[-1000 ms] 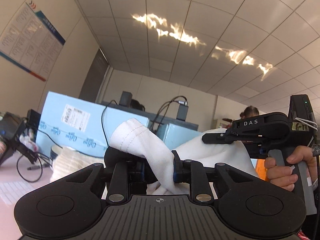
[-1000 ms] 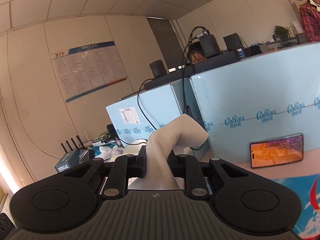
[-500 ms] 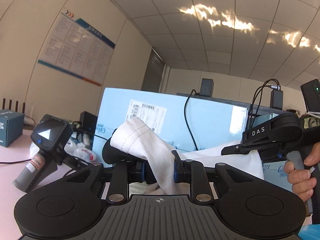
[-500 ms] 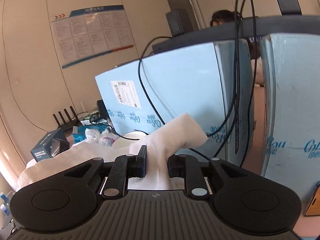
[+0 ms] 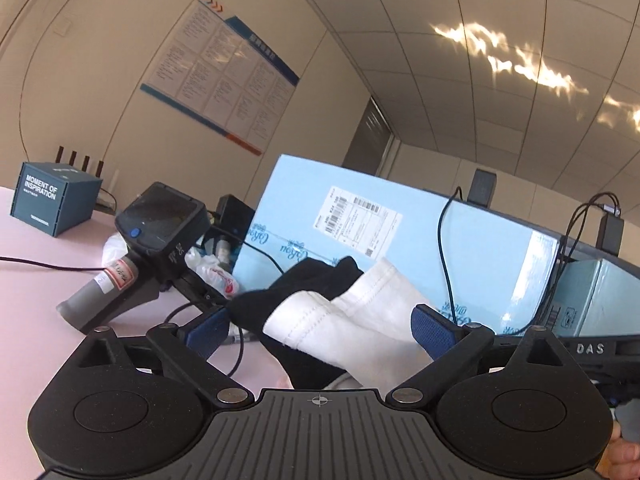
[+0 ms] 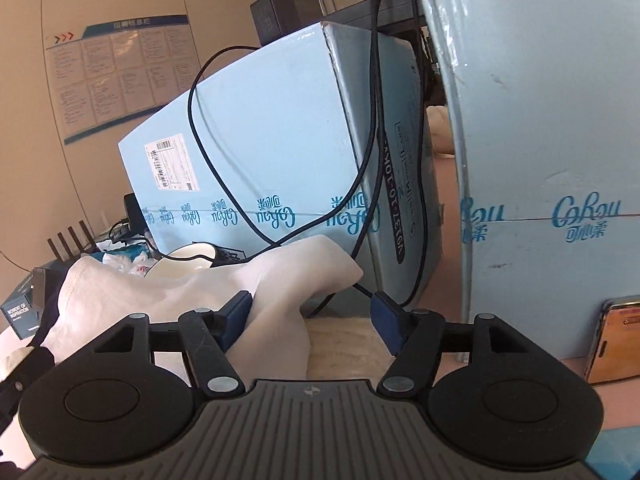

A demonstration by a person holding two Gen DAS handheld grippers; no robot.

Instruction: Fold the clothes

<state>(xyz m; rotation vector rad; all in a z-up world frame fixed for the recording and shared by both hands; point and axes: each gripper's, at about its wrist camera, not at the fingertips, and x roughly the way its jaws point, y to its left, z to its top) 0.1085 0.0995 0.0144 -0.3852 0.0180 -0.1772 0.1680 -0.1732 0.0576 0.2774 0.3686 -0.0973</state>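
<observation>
White garment (image 5: 352, 320), with a black layer (image 5: 304, 284) folded against it, lies loose between the spread fingers (image 5: 434, 330) of the left gripper (image 5: 320, 332); neither blue pad presses it. In the right wrist view the same white cloth (image 6: 280, 280) drapes across the left finger (image 6: 236, 314) of the right gripper (image 6: 310, 318), whose fingers are likewise released and wide apart. The garment sits on the pink bench (image 5: 48, 292), in front of the light-blue cartons (image 6: 260, 152) standing along its far edge. A spare handheld gripper (image 5: 148, 248) lies on the bench beside it, near crumpled plastic bags (image 5: 212, 272). A dark blue box (image 5: 52, 200) stands toward the far left edge. A phone (image 6: 612, 344) leans against the right carton.
</observation>
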